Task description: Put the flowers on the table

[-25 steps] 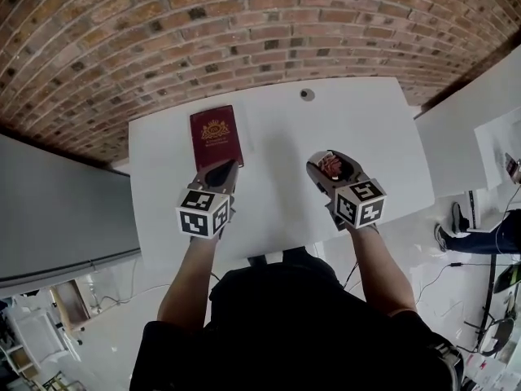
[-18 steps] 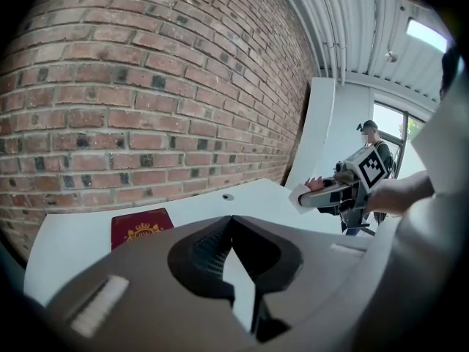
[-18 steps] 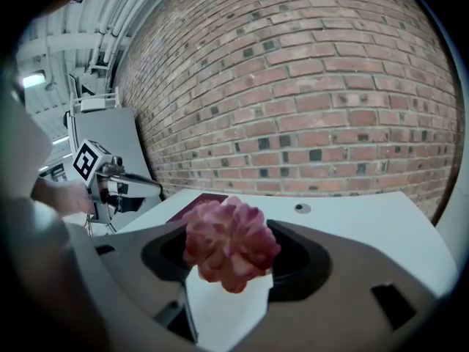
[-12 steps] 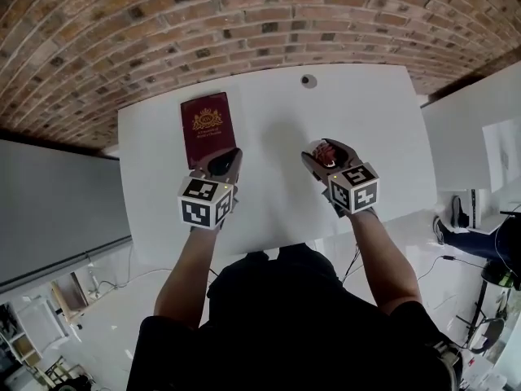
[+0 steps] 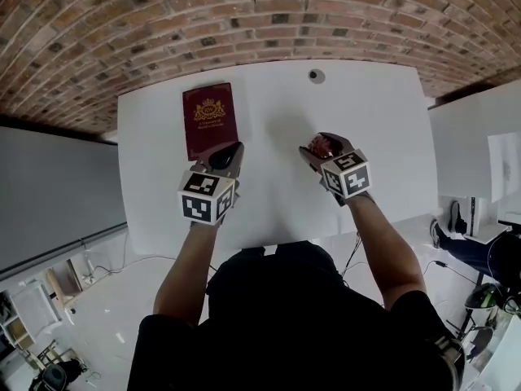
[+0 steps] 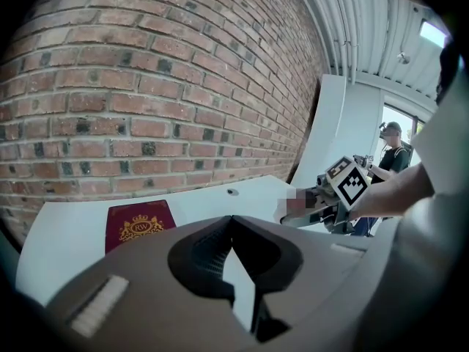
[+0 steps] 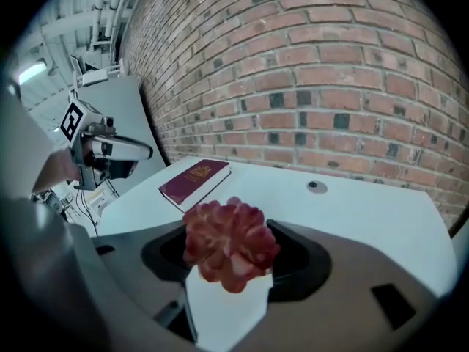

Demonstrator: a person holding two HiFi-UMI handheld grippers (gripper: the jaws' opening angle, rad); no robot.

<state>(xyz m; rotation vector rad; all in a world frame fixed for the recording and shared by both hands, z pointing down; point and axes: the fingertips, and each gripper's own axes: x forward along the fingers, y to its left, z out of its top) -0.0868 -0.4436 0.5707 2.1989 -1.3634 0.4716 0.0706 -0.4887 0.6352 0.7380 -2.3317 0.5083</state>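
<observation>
Head cam: high overhead, facing steeply down on table point(image 5: 366, 112), brick wall point(image 5: 260, 15) at top. L gripper cam: low, close behind own jaws, facing wall, R gripper point(image 6: 287, 211) at right. R gripper cam: same, L gripper point(image 7: 143, 152) at left. All 3 share maroon book point(image 5: 207, 120), table hole point(image 5: 316, 76).

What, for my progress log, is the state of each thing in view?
Left tool, shut, empty.
Right tool, closed on the flower.
Flower, gripped, not yet released.
Book, closed, lying flat on the table.
</observation>
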